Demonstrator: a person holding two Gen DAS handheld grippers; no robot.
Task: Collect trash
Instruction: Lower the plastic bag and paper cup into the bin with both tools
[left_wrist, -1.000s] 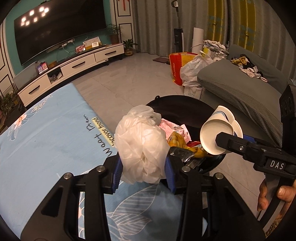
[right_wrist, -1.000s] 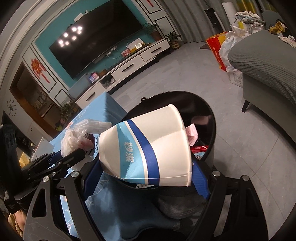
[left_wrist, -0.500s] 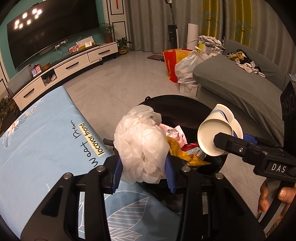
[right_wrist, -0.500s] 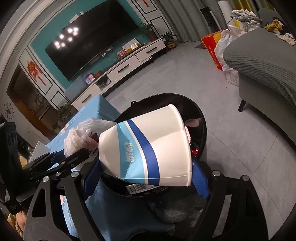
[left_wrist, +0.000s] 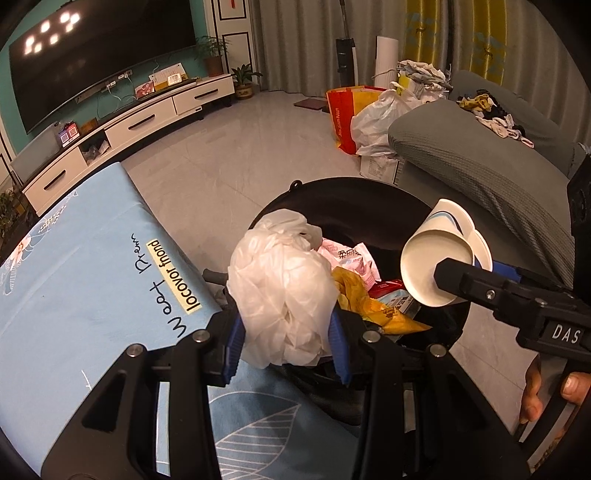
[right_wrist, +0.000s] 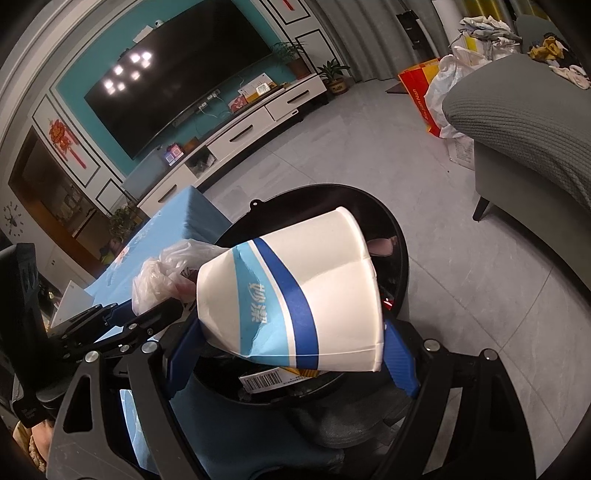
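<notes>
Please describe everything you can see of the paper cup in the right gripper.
The paper cup is white, with a dark blue band, a light blue band and printed characters. It looks like thin paper, dented along one side. It lies tilted on its side between the blue pads of the right gripper, which press on it. It hangs over the open black trash bin. In the left wrist view its flat white base shows.

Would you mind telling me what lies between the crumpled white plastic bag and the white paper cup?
In the left wrist view, pink and yellow wrappers inside the black bin lie between them.
</notes>
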